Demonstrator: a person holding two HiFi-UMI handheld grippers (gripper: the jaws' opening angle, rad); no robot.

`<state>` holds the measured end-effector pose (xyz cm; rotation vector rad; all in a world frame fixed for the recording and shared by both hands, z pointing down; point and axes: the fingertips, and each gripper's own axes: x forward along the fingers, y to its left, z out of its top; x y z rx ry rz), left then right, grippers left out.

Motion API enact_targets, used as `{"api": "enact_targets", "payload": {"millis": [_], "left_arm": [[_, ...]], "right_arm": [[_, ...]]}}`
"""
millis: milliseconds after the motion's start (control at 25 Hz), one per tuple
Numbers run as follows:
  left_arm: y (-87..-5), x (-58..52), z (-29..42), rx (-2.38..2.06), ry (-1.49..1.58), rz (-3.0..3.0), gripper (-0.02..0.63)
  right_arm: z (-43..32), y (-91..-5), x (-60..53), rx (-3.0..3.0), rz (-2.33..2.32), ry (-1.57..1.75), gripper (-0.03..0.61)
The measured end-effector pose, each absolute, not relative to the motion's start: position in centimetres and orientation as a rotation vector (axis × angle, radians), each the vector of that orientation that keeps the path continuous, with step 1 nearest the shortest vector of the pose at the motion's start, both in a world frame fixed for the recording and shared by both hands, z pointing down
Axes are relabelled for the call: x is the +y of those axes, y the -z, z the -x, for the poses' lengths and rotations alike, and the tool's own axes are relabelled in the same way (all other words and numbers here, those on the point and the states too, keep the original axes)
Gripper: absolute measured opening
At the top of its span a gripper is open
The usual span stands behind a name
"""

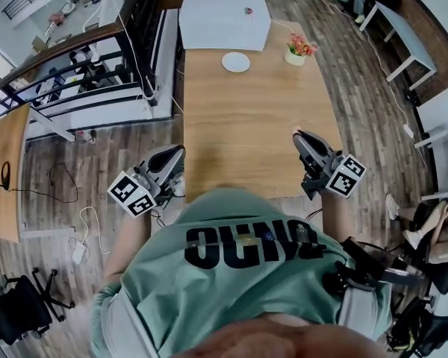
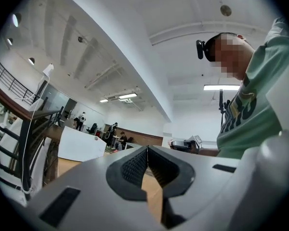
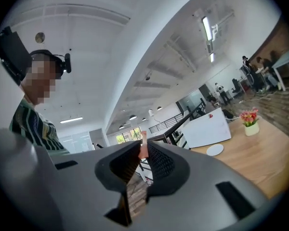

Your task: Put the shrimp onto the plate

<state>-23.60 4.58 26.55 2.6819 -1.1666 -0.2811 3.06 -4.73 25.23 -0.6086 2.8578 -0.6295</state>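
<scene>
The white plate lies at the far end of the wooden table; it also shows small in the right gripper view, plate. My right gripper is shut on a small pink-orange shrimp that pokes up between the jaw tips. In the head view the right gripper is over the table's near right corner, far from the plate. My left gripper hangs at the near left edge of the table. Its jaws meet at the tips with nothing between them.
A white box stands behind the plate at the table's far end. A small pot of pink flowers sits to the plate's right. A black railing and a white shelf run along the left side. Office chairs and cables lie on the floor.
</scene>
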Motion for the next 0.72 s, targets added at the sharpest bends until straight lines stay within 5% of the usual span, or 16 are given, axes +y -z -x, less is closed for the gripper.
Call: {"api": "enact_targets", "payload": {"millis": [280,720], "left_arm": [[-27.8,1.3,31.4,-1.159,0.355,-2.660,0.011],[-27.9,-5.1,25.9,-1.334,0.279,-2.628,0.011]], "right_arm": [[5.1,-24.1,-7.8,2.945,0.631,0.620,0.051],[0.2,-24.8,-16.0,3.017,0.468,0.592,0.051]]}}
